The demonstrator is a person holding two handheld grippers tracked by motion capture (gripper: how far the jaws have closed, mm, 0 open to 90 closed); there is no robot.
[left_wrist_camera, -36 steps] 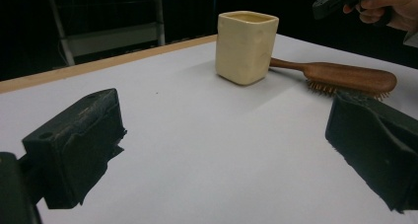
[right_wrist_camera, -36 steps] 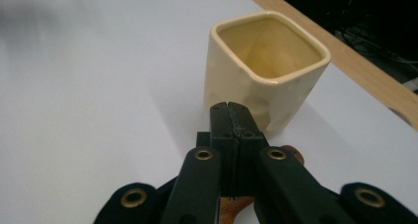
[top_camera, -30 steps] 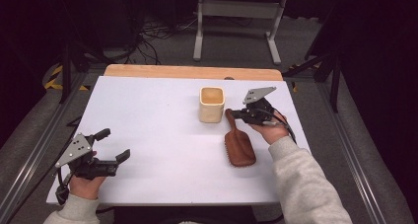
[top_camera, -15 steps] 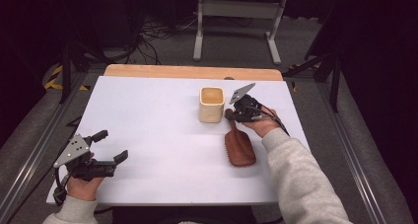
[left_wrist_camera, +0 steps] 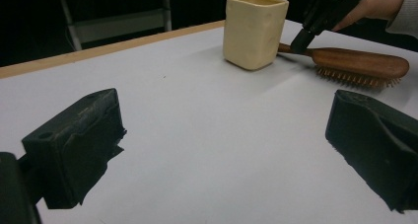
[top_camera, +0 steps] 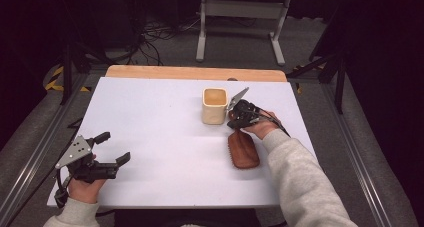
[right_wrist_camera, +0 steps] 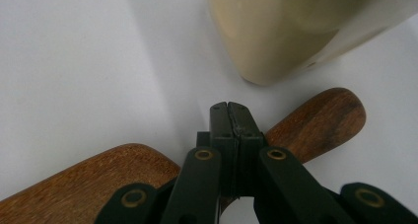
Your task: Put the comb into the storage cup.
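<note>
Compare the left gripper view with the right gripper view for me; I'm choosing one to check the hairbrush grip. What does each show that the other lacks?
Left gripper view alone: the left gripper with its jaws wide open over bare table, the whole cream cup, the bristles under the hairbrush, and the right gripper from outside. Right gripper view alone: that gripper's own jaws pressed shut at the handle's neck, close up. Both share the cup, the wooden brush and the white table.
</note>
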